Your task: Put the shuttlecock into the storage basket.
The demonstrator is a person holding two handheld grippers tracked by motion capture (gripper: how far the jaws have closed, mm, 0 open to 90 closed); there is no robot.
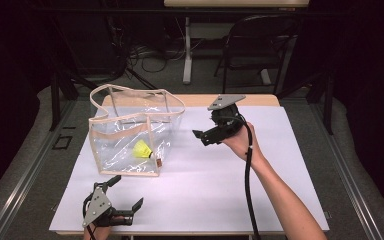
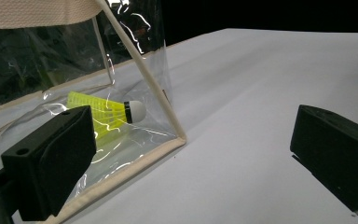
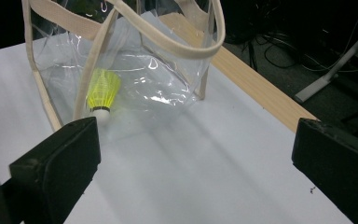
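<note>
A yellow feathered shuttlecock with a white cork tip (image 1: 142,149) lies on its side inside the clear plastic tote bag with beige fabric trim (image 1: 130,131), standing on the white table (image 1: 205,185). Left gripper (image 1: 128,194), near the bag's front corner, jaws spread, empty. Right gripper (image 1: 198,136), raised beside the bag, jaws likewise apart, empty.

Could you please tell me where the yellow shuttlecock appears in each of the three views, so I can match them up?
High view: the yellow shuttlecock lies left of centre, inside the clear bag, near its front right corner.
Left gripper view: left of centre, behind the bag wall, white cork pointing right.
Right gripper view: upper left, inside the bag, cork pointing down.
Shared landmark: the bag's beige trim.
</note>
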